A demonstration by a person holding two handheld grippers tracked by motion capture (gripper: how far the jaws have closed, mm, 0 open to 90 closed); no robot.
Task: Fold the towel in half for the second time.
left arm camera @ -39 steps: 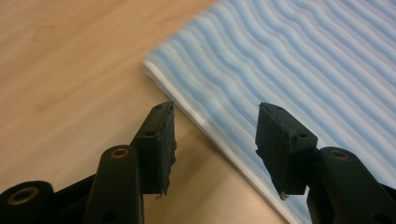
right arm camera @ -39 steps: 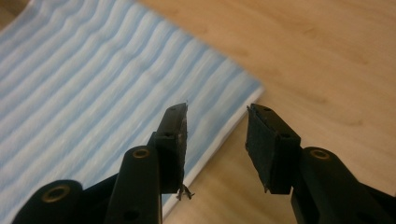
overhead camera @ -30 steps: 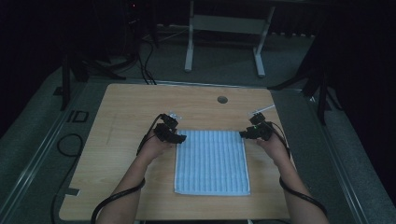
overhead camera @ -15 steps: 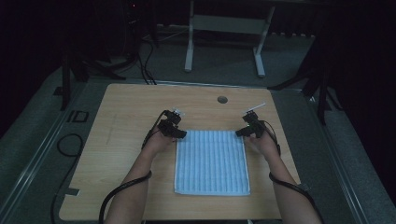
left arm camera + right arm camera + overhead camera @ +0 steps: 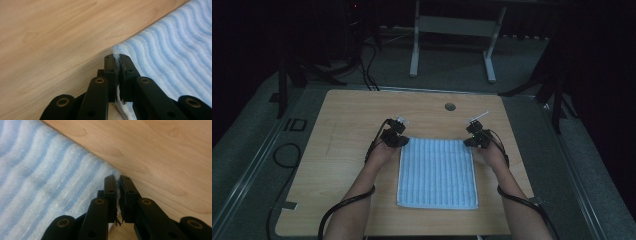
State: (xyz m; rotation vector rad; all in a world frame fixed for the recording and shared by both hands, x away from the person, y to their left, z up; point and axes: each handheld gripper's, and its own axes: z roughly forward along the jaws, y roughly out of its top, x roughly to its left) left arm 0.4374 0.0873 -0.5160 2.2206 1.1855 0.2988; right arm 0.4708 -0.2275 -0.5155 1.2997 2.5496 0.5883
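- A light blue striped terry towel (image 5: 437, 172) lies flat on the pale wooden worktop (image 5: 342, 130), nearer the person's edge.
- The left tool (image 5: 117, 61) is pressed together, pinching the towel's far left corner.
- The right tool (image 5: 117, 182) pinches the far right corner the same way.
- A small round hole (image 5: 450, 106) sits well beyond the towel.

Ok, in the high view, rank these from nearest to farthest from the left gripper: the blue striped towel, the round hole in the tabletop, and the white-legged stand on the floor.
1. Blue striped towel: its far left corner is pinched in the left gripper.
2. Round hole in the wooden tabletop: farther back, to the right.
3. White-legged stand: on the floor beyond the table.
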